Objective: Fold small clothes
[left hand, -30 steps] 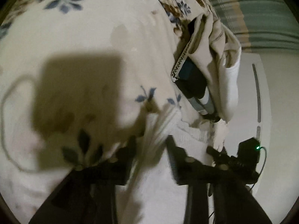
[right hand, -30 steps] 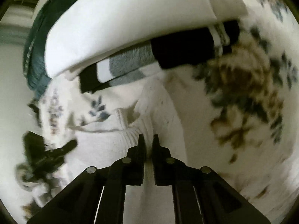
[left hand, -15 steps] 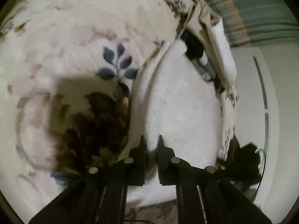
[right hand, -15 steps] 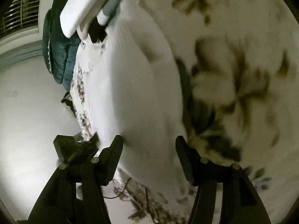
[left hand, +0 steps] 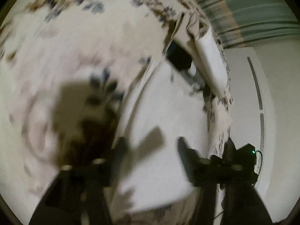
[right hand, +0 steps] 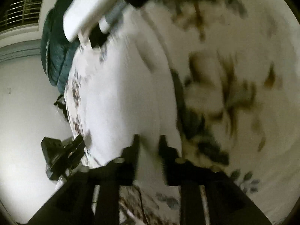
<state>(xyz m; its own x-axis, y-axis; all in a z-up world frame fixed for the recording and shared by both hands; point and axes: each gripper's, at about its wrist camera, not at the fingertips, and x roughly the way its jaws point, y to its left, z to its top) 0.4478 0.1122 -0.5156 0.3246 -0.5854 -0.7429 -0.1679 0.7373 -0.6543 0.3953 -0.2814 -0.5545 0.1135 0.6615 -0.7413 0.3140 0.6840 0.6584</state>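
A white folded cloth (left hand: pixel 168 112) lies flat on the floral bedspread (left hand: pixel 75 46) near the bed's edge. My left gripper (left hand: pixel 151 148) hovers over the cloth's near end; its jaws are opening, the cloth lies below the gap and no pad presses on it. In the right wrist view the same cloth (right hand: pixel 121 103) runs up from my right gripper (right hand: pixel 149 144). Its jaws stand a little apart and are opening, with the cloth's near edge between them. Both views are blurred. Each gripper shows in the other's view: the right gripper (left hand: pixel 240 155), the left gripper (right hand: pixel 60 153).
A pile of folded clothes (left hand: pixel 210 61) sits at the cloth's far end, a white piece on top (right hand: pixel 90 11). A teal quilt (right hand: pixel 56 52) hangs at the bed's edge. Pale floor (left hand: pixel 281 112) lies beyond that edge, with a striped curtain (left hand: pixel 253 18) behind.
The left jaws, shut at the cloth's edge half a second ago, now stand apart. The right jaws let go of the cloth. Both grippers drew back, and the cloth now lies flat.
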